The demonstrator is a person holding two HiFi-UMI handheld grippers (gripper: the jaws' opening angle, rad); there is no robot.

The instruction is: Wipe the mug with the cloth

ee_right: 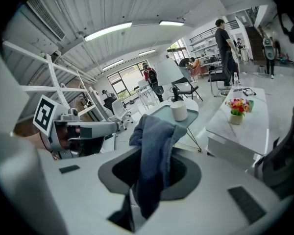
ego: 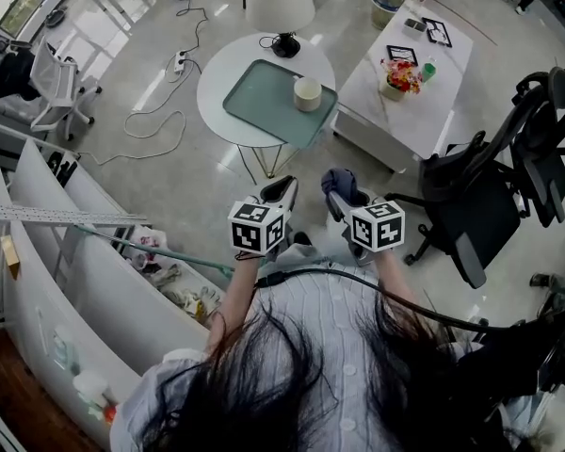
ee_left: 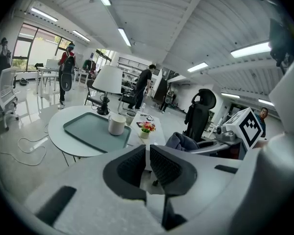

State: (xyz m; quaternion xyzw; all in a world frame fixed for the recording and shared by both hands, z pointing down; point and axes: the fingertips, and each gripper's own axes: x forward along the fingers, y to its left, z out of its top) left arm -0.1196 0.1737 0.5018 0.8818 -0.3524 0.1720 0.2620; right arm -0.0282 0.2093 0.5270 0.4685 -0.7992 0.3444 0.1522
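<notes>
The step in hand was the approach. Wiping had not begun, since the mug (ego: 307,93) stood upright on the green tray (ego: 260,104) of the round bench (ego: 220,72), well apart from both grippers, which were held close to the person's body. The right gripper (ee_right: 156,153) had its fingers (ee_right: 179,171) closed on the blue cloth (ee_right: 154,127) — the fabric was pinched between the pads, with a bunched end standing above the fingers and a tail hanging below them. The left gripper (ee_left: 147,151) carried nothing; its fingers (ee_left: 166,169) were drawn together with only a thin slit between them, and nothing stood in that slit. In the head view the two grippers sat side by side, near each other but apart, both pointed toward the round bench. A table lamp (ego: 281,8) stood at the far edge of that bench, just beyond the tray. A rectangular white bench (ego: 395,111) carrying a small pot of flowers (ego: 402,76) stood just beside the round one, on its right. The next move would probably call for carrying both grippers forward to the tray. The left fingers would then be spread to steady the mug by its wall, and the bunched end of the cloth laid against the mug's surface. The pinch on the cloth looked secure enough for that — the hanging tail, however, was judged likely to drag across the tray if the gripper came in low.
</notes>
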